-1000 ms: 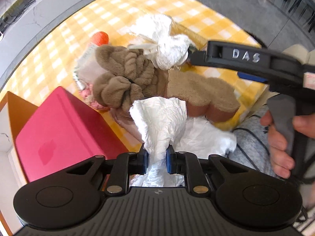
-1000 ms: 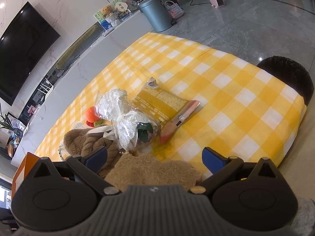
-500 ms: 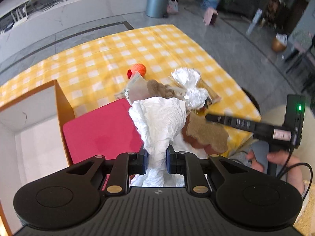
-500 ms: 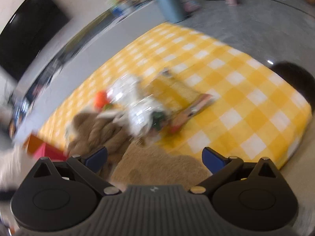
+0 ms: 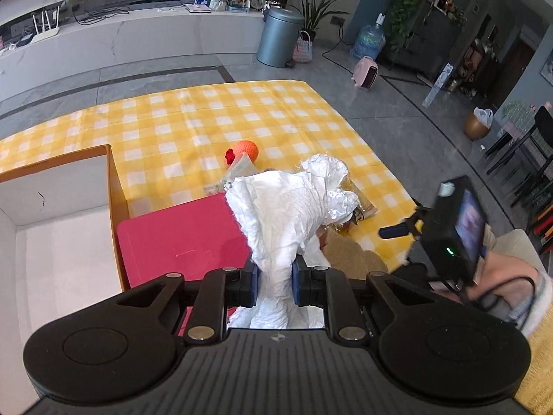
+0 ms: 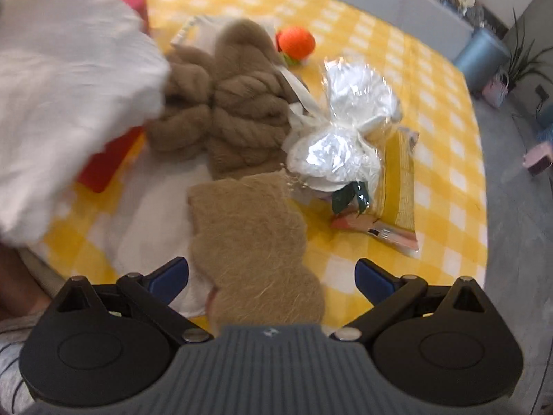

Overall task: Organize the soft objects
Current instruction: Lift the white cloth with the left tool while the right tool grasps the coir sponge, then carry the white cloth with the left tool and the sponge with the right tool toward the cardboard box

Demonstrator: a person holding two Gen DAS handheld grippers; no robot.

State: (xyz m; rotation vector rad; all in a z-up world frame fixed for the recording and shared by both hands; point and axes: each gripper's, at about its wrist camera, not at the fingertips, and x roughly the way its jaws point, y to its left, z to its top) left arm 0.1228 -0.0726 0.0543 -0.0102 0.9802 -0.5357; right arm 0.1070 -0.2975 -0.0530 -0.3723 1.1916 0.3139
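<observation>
The left gripper (image 5: 274, 285), jaws clamped on the white cloth (image 5: 283, 214), has lifted it clear of the pile, center frame, toward the box (image 5: 62, 214); right gripper (image 6: 271, 276) jaws gape.

no readable text, labels or numbers anywhere
</observation>
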